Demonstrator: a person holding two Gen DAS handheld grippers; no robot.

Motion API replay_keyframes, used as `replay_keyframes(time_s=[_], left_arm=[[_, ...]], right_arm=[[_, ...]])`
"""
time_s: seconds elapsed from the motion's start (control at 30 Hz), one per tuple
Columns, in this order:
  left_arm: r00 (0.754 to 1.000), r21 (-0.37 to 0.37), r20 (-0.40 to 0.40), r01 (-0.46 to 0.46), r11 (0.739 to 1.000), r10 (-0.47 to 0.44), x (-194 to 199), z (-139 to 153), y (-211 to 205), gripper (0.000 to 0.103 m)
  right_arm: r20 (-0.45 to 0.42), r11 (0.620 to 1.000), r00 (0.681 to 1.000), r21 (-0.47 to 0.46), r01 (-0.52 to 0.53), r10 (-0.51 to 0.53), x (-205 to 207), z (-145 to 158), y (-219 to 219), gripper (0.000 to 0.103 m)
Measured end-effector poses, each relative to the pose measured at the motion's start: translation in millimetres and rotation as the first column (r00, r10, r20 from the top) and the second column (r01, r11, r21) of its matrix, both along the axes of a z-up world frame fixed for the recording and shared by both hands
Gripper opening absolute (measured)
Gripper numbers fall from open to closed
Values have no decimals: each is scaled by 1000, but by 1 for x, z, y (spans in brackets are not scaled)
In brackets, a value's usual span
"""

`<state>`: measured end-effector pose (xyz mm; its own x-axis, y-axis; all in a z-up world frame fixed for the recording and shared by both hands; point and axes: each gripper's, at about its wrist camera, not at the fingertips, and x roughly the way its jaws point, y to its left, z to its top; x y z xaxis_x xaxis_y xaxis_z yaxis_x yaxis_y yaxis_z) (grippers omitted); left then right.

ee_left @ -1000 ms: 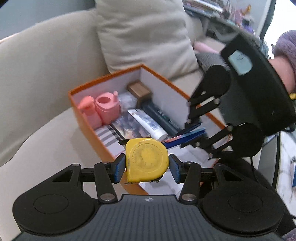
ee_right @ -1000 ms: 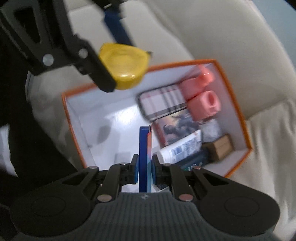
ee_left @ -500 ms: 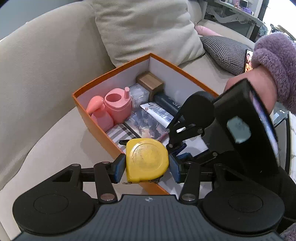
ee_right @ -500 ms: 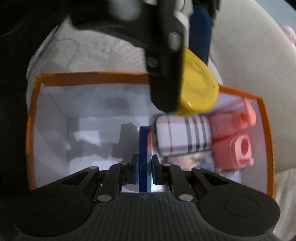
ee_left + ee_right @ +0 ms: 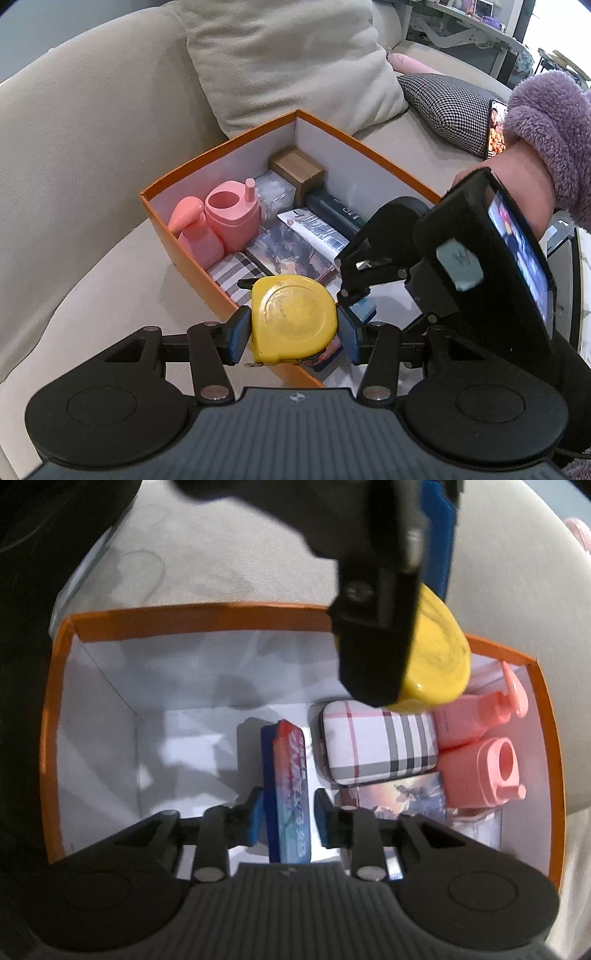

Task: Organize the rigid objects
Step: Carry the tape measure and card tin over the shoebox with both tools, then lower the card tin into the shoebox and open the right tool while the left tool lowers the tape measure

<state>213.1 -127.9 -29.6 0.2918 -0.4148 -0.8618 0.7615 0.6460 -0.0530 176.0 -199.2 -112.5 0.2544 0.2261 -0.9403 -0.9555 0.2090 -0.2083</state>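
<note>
- Right gripper (image 5: 288, 821), low inside the orange box (image 5: 184, 622), is opening its jaws around a slim blue card box (image 5: 286, 794) that stands on edge between them; unsupported, it could tip flat across the bare floor.
- Left gripper (image 5: 293, 334) is clamped on a yellow tape measure (image 5: 293, 317) above the box's near wall, close to the right gripper; a lift could knock them together.
- Dropped there, it would land on the plaid case (image 5: 380, 747).
</note>
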Motion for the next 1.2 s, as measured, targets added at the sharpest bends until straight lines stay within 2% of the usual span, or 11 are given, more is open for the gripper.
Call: replay_keyframes(time_s=[0.13, 0.2, 0.33, 0.43, 0.53, 0.57, 0.67, 0.8, 0.93, 1.13, 1.2], left_arm=[[1000, -1, -2, 1, 1000, -1, -2, 0, -1, 57], [1000, 0, -1, 5, 1000, -5, -3, 0, -2, 57], [1000, 1, 0, 18, 1000, -17, -4, 0, -5, 57], [999, 6, -1, 35, 999, -35, -4, -1, -8, 57], [998, 14, -8, 68, 998, -68, -5, -3, -13, 57], [997, 20, -9, 78, 997, -78, -5, -4, -15, 57], [994, 38, -20, 105, 994, -104, -3, -8, -22, 57], [989, 84, -20, 151, 985, -150, -2, -15, -32, 57], [980, 129, -31, 198, 972, -195, -4, -22, -42, 57], [956, 173, -82, 293, 940, -283, -10, -38, -57, 57], [948, 175, -109, 315, 933, -300, -12, -45, -63, 57]], right_arm=[[-63, 997, 995, 10, 77, -76, 6, 0, -5, 43], [-82, 993, 990, 11, 119, -118, 8, -1, -9, 51], [-148, 980, 969, -7, 197, -196, 14, -6, -19, 54], [-168, 972, 958, -7, 233, -231, 17, -10, -22, 64], [-141, 969, 959, -40, 244, -247, 18, -17, -22, 55], [-144, 969, 958, -42, 244, -248, 18, -18, -22, 47], [-143, 968, 958, -10, 249, -248, 18, -18, -26, 47], [-121, 959, 953, 29, 283, -278, 20, -15, -32, 40], [-130, 949, 942, 28, 314, -308, 21, -17, -35, 40], [-175, 922, 915, 70, 381, -365, 17, -1, -55, 43], [-164, 915, 909, 67, 398, -384, 16, 4, -61, 48]])
